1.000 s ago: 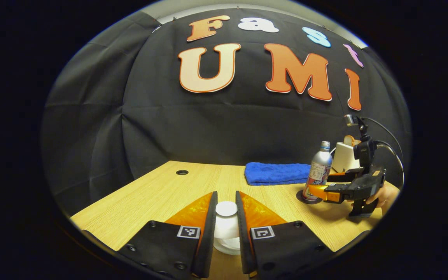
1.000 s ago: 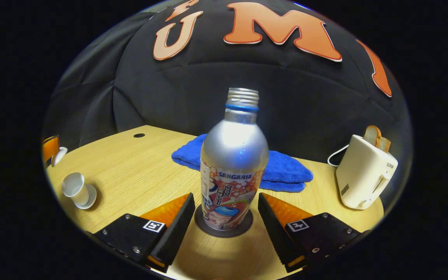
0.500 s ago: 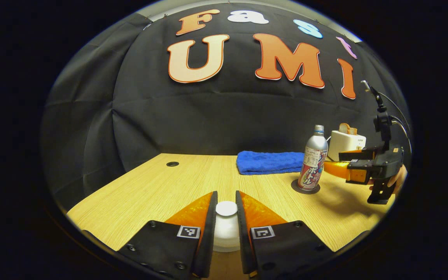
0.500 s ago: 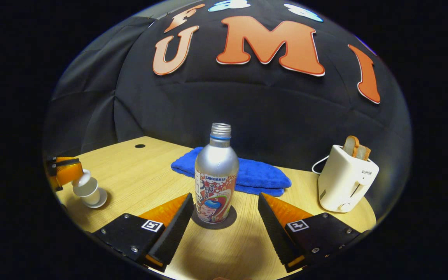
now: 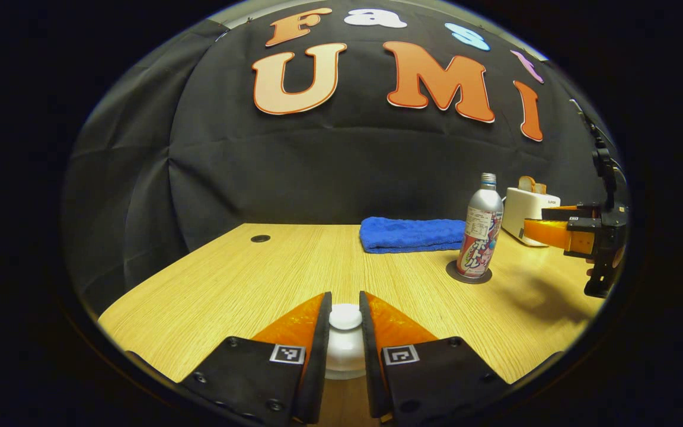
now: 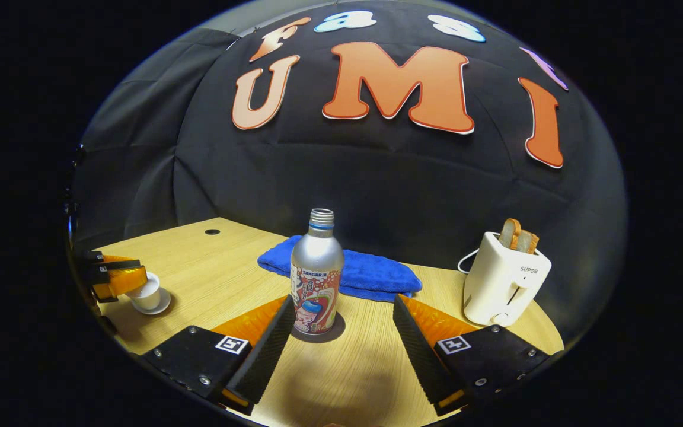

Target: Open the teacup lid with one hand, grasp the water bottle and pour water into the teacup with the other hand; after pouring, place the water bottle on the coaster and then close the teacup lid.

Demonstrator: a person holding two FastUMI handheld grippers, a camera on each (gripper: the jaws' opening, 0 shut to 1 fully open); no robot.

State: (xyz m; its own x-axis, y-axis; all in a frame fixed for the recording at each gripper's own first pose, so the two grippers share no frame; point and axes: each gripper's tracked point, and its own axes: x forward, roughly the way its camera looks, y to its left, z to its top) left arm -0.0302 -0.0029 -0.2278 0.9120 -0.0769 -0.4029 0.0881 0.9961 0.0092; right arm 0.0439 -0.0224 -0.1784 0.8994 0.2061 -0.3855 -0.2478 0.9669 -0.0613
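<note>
My left gripper (image 5: 345,317) is clamped on the teacup lid (image 5: 345,316). My right gripper (image 6: 341,326) hangs spread apart, near the water bottle (image 6: 316,274) standing upright on its coaster (image 6: 337,330).

A light wooden table (image 6: 211,270) with a round cable hole (image 6: 212,231) near its far left corner carries everything. A folded blue towel (image 6: 365,274) lies toward the back, a dark round coaster (image 6: 337,330) sits just in front of it (a water bottle (image 6: 316,273) stands upright on that), a white toaster (image 6: 504,279) stands to the right, and a white saucer (image 6: 160,306) rests at the left under a teacup (image 6: 149,292)
</note>
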